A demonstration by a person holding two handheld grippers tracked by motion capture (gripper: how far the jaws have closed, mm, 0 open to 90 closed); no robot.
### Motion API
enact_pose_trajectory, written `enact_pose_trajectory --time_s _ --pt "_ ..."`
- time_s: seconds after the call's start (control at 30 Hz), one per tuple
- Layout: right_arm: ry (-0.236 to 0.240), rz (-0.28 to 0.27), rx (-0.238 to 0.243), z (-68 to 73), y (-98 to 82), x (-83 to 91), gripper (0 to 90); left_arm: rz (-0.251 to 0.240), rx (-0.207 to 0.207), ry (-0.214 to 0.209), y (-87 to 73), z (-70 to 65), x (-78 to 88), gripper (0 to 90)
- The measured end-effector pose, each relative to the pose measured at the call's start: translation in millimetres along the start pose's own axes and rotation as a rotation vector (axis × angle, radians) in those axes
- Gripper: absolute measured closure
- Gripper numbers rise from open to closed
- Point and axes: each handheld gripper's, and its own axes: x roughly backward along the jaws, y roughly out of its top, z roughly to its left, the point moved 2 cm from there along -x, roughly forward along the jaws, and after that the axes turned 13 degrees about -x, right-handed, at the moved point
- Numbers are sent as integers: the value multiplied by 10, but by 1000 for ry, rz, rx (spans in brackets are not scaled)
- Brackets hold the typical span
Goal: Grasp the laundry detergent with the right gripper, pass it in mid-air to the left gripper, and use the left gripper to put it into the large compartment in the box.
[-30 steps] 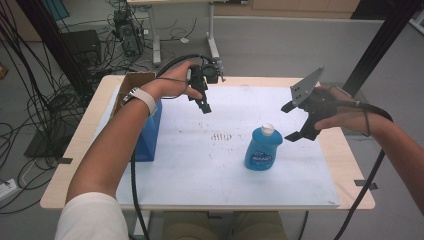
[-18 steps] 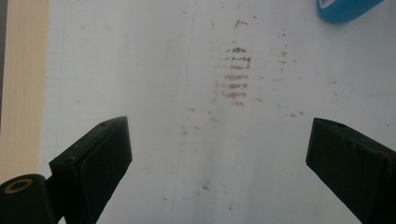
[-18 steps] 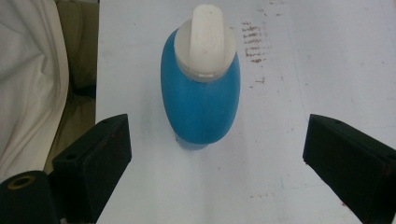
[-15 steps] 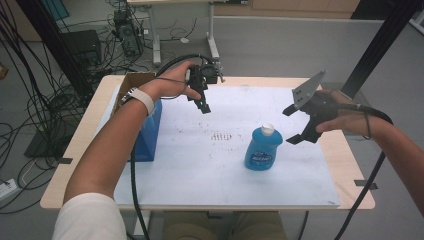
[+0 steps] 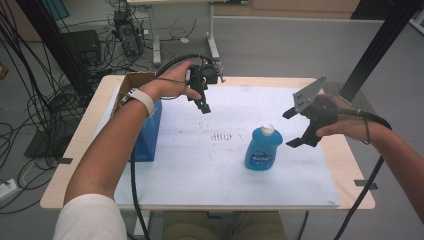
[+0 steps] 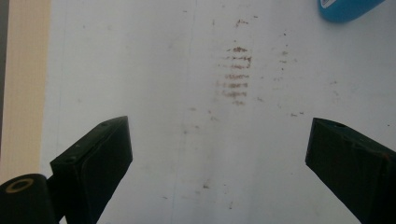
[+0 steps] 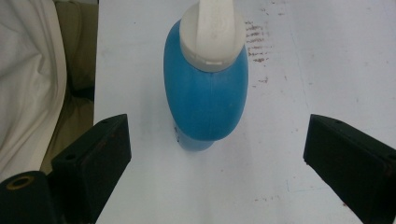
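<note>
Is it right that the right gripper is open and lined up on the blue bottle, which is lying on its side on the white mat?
Not quite: the blue bottle stands upright, cap up, as the high view shows. The right gripper is indeed open and lined up on it, on the white mat.

High view: fixed above the near side of the counter point(image 5: 150, 197), facing forward and down, far enough to take in the whole top and floor beyond. Left gripper view: riding on the left tongs point(image 6: 217, 154), looking steeply down, close over the stains point(image 6: 236, 74). Right gripper view: on the right tongs point(image 7: 215, 154), close above the bottle point(image 7: 205, 88). Shared by all three: bottle and stains.
</note>
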Motion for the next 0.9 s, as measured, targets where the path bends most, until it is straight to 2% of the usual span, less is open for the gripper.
enact_pose_trajectory --time_s 0.37,0.9 --pt "19 -32 -15 -22 -103 -96 49 1 3 3 -4 -5 4 80" --pt "18 -64 -14 -54 -232 -209 37 6 7 8 -11 -4 0 81"
